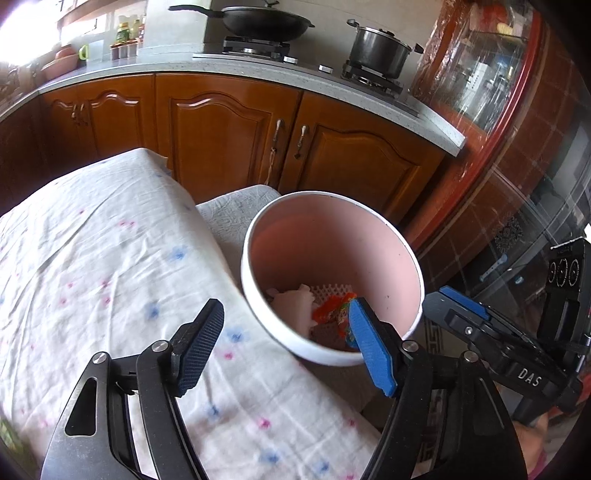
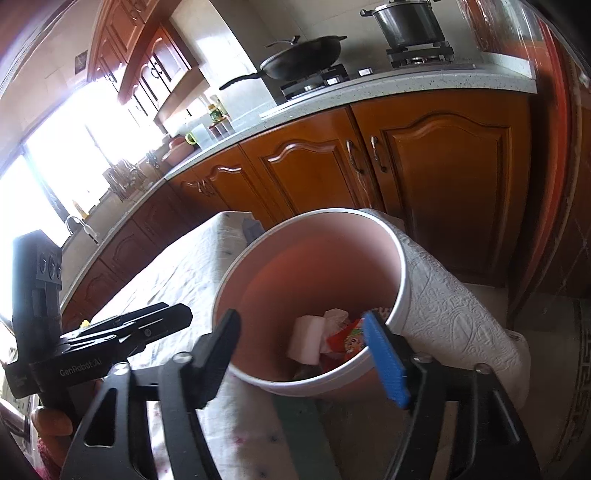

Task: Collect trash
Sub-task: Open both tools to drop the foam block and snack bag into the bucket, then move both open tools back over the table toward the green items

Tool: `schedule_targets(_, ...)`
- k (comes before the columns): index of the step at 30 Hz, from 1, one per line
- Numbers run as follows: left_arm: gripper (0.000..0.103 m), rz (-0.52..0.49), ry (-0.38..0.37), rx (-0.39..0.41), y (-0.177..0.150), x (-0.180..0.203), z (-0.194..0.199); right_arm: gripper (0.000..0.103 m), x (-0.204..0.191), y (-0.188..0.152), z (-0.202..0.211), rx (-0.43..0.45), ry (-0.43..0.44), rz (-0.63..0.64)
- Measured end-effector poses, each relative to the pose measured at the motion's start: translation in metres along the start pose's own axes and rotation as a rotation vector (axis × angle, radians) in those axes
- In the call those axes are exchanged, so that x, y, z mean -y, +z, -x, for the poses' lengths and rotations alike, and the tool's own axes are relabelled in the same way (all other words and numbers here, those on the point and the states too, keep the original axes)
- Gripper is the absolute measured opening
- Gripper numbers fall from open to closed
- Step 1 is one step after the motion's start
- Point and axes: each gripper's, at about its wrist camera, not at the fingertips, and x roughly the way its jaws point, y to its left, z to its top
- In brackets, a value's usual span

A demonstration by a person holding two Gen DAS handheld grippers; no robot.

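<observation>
- Our left gripper (image 1: 284, 343) hangs open and empty at the bin (image 1: 402, 258) rim.
- Right gripper (image 2: 306, 354) is open too; wrapper (image 2: 347, 341) and tissue (image 2: 306, 339) sit inside.

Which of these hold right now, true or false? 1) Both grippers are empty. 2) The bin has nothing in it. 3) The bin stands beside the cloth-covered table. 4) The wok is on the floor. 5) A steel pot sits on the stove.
1) True: the left gripper and the right gripper both stand open with nothing between the pads.
2) False: the pink bin holds a white foam piece and a red wrapper.
3) True: it stands against the edge of the table.
4) False: the wok sits on a stove burner.
5) True: the steel pot sits on the other burner.
</observation>
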Motion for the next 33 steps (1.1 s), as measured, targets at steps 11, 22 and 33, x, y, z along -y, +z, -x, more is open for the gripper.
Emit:
schedule_targets(11,0.074,0.072,0.013,0.038,-0.028,-0.028,0.038,0.086,-0.03,-0.015,0.014,0.025,0.036,0.021)
schedule_targets(22,0.074,0.135,0.035,0.078,-0.057,-0.056,0.076,0.087,-0.064,-0.035,0.022,0.037,0.082,0.06)
schedule_targets(33,0.075,0.212,0.072,0.122,-0.092,-0.092,0.117,0.087,-0.107,-0.055,0.022,0.022,0.144,0.121)
